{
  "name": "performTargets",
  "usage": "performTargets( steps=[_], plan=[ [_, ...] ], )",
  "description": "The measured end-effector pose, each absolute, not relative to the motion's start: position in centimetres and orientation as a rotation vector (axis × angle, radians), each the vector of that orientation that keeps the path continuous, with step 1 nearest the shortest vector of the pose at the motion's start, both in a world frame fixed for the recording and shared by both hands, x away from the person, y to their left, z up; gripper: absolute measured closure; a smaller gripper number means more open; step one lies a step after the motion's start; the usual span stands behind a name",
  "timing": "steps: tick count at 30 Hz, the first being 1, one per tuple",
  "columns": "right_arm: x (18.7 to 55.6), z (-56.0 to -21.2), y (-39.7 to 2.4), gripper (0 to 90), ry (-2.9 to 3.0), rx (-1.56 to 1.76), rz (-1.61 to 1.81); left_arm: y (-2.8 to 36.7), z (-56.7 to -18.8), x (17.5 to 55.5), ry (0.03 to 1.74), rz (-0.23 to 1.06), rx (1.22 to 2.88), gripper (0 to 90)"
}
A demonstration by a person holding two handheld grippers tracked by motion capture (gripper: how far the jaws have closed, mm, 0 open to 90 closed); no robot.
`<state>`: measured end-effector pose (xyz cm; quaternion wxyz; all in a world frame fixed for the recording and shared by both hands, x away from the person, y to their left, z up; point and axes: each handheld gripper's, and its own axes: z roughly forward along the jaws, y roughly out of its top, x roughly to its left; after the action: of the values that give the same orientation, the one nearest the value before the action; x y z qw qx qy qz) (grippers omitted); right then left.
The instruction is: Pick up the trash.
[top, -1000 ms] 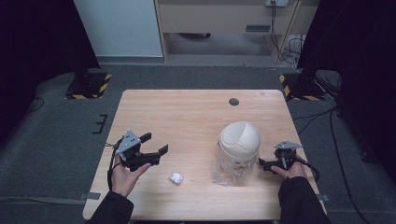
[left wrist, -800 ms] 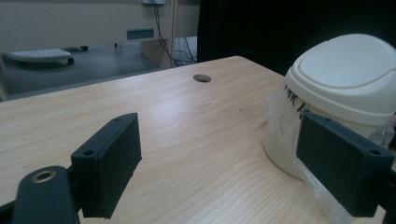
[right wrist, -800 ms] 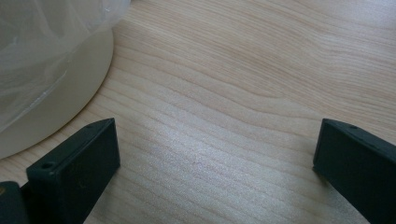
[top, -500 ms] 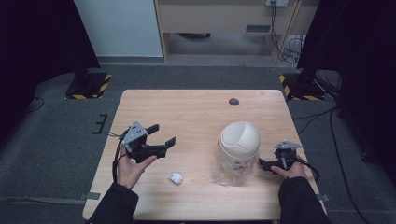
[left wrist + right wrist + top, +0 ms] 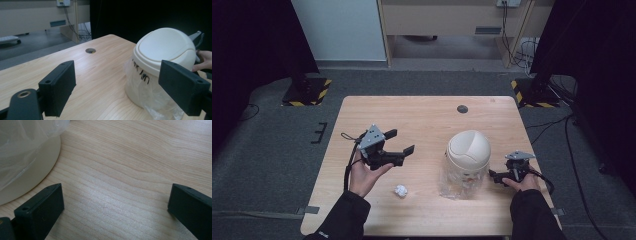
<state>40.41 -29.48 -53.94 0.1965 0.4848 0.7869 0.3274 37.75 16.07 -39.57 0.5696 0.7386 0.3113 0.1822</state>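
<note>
Hovering left gripper [image 5: 401, 142], fingers spread, bin [image 5: 468, 151]

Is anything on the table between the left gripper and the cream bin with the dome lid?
Nothing visible. The left gripper, jaws open, is held above bare wood facing the bin. The crumpled paper ball lies nearer the person, off that line.

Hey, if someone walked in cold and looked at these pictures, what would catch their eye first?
Probably the cream dome-lidded bin lined with a clear plastic bag, standing right of centre on the wooden table. Next, the left gripper, raised above the table with its jaws open and pointed toward the bin, and the right gripper, low beside the bin's base. A small crumpled paper ball lies near the front edge.
</note>
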Motion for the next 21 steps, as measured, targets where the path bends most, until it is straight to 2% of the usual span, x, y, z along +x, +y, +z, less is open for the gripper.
performTargets(
  steps=[21],
  plan=[
    [40.4,-53.9,-29.5,0.7,2.204,1.358,0.917,8.6,-39.6,38.7,0.573,0.313,1.849,15.0]
  ],
)
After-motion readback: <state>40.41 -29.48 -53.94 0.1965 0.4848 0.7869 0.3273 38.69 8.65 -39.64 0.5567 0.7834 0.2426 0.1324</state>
